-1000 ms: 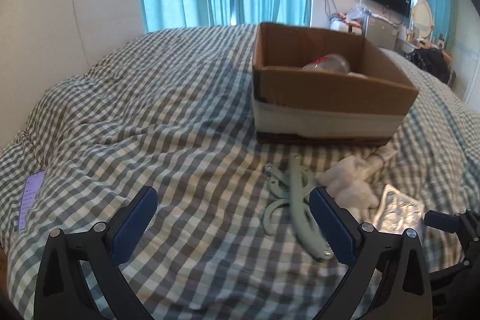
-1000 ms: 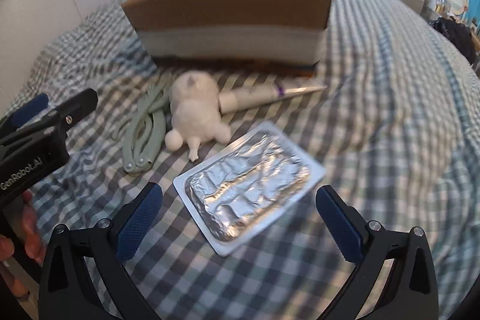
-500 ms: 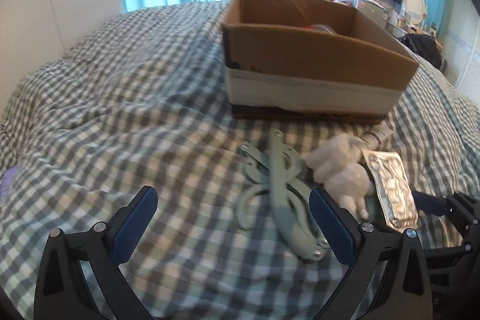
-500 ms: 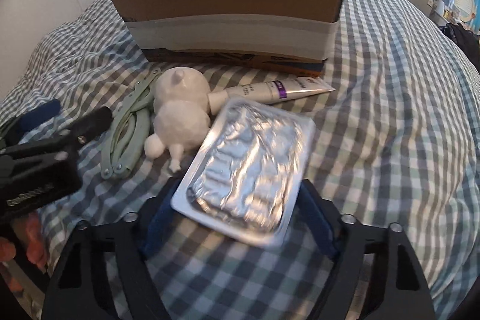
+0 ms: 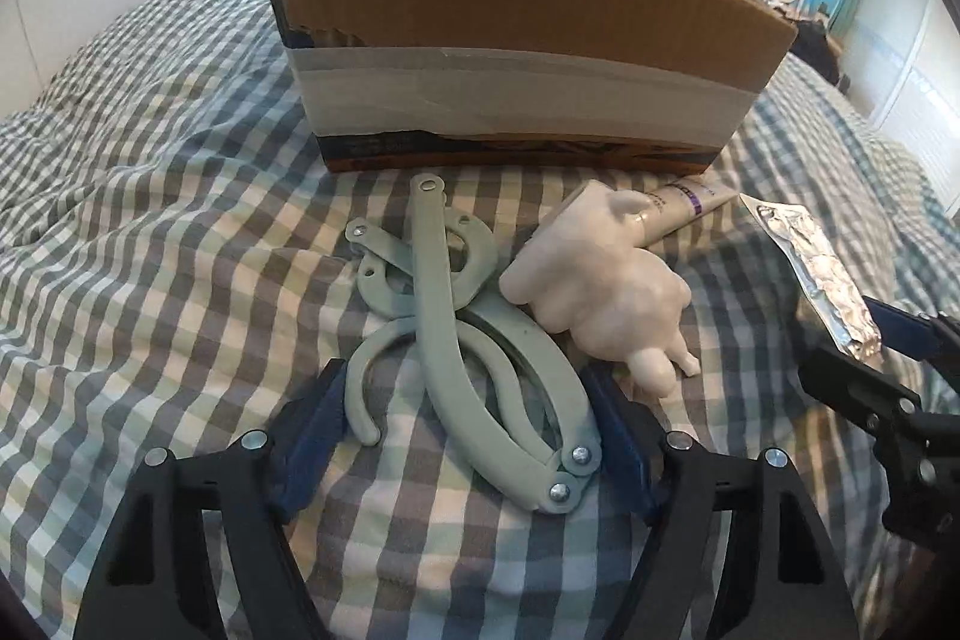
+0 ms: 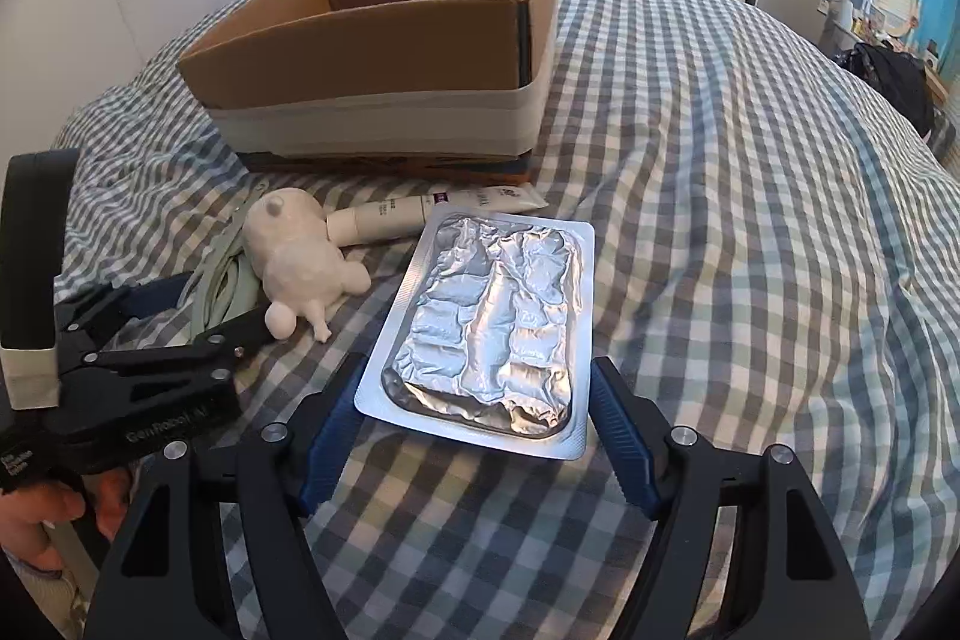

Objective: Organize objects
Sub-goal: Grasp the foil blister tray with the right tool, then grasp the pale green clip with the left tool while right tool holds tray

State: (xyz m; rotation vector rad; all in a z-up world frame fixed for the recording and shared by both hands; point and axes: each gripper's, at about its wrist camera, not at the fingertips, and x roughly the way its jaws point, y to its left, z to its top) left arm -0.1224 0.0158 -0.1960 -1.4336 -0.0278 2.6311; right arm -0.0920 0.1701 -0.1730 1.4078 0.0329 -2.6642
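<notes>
Both sets of jaws are closing. Those of the left gripper straddle the near end of the grey-green hinged tool; its pads flank the tool's curved arms without clearly pressing yet. The right gripper has its pads at both long edges of the foil blister pack, which looks lifted at its near end, so I judge it gripped. The cardboard box, the likely destination, sits at the far side of the checked bedspread, with a white figurine and a tube just in front of it. To do this well, squeeze the loose-jointed tool across both arms (they may pivot apart) and keep the pack level. Readable writing: "GenRobot.AI" on the left gripper's body; the tube's print is too small.
</notes>
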